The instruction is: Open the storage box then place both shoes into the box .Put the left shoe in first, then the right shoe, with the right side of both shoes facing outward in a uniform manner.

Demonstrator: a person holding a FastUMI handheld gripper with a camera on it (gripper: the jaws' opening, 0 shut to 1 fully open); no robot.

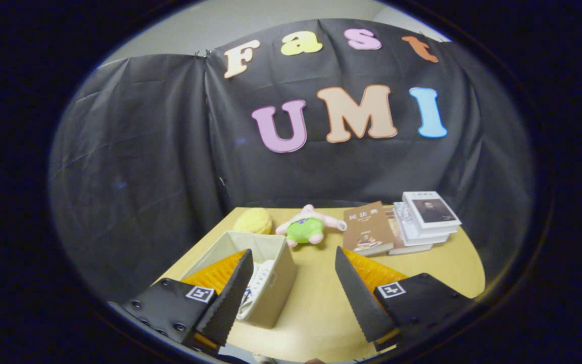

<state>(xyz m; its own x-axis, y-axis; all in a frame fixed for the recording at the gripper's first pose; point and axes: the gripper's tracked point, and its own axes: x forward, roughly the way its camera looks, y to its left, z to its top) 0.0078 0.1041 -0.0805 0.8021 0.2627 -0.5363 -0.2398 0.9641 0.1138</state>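
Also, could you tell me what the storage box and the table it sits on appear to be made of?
The storage box looks like beige fabric over stiff panels: matte, soft-edged walls. The table seems pale wood or laminate: a smooth surface with faint sheen. The gripper is open above the table, nothing between its fingers.

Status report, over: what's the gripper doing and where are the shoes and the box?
Gripper open, holding nothing, above table. Storage box open, white shoe inside. Plush toy and books beyond, not in the way.

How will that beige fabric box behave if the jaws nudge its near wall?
The fabric box looks soft-walled, so it would probably flex inward rather than resist. It seems light, with a white shoe inside, so it may slide on the smooth table. The gripper is open.
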